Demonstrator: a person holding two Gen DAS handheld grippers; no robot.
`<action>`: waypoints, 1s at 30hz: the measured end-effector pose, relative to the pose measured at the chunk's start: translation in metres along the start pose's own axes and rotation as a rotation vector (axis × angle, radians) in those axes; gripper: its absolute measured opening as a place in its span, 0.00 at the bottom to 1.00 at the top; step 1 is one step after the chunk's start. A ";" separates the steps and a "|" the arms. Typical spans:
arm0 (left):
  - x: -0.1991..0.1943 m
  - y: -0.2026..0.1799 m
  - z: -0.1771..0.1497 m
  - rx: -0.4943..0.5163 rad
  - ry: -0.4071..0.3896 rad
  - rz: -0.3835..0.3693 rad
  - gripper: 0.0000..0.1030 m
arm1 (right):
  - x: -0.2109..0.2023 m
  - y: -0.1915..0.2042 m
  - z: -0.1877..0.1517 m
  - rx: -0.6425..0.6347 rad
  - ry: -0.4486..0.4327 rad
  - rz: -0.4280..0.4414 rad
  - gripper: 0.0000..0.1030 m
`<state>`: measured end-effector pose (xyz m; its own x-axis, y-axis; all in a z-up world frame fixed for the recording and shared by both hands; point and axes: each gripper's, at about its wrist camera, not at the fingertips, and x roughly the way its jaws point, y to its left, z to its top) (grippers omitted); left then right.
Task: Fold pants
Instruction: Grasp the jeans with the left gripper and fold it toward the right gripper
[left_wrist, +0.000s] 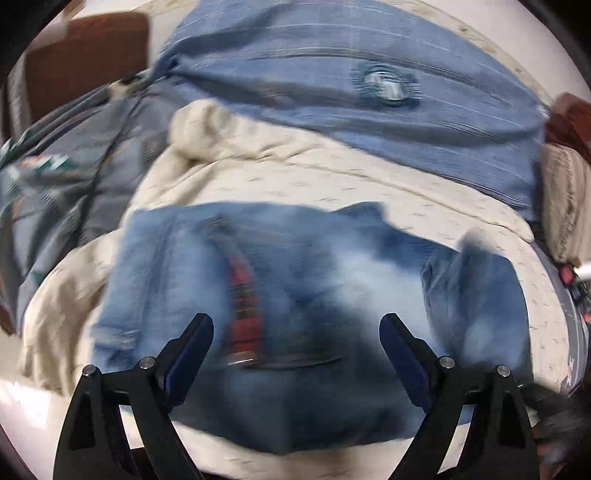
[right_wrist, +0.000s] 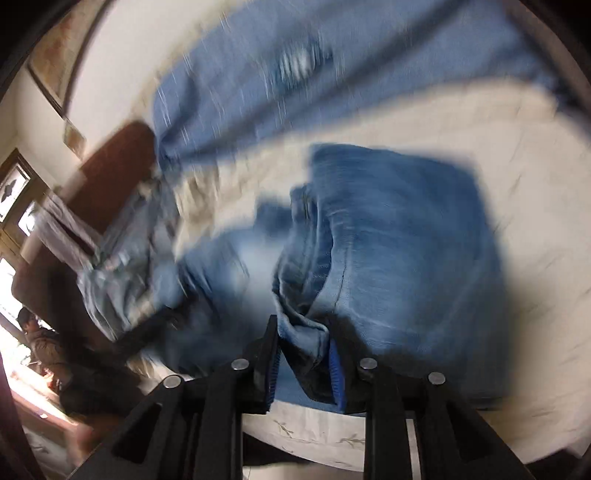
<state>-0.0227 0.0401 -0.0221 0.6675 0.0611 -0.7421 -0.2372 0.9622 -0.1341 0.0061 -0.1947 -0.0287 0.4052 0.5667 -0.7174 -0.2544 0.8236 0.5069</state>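
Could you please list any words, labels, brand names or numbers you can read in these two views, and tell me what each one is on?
None can be read.
Jeans: the red patch may be a label, but motion blur smears it.
Blue pillow: a pale emblem, too blurred to tell if it carries letters.
Framed pictures on the wall: too blurred to read.
Cream sheet: small printed marks, not text.
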 end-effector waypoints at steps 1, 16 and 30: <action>0.001 0.006 -0.001 -0.012 0.006 0.001 0.89 | 0.022 -0.003 -0.006 -0.004 0.070 -0.012 0.42; 0.025 -0.070 0.033 -0.035 0.160 -0.520 0.89 | -0.052 -0.060 -0.014 0.178 -0.124 0.134 0.79; 0.062 -0.114 0.036 -0.047 0.248 -0.580 0.49 | -0.033 -0.062 -0.027 0.046 -0.087 0.103 0.72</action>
<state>0.0708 -0.0558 -0.0295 0.5145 -0.5354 -0.6698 0.0795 0.8076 -0.5844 -0.0154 -0.2644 -0.0496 0.4539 0.6424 -0.6175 -0.2585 0.7581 0.5987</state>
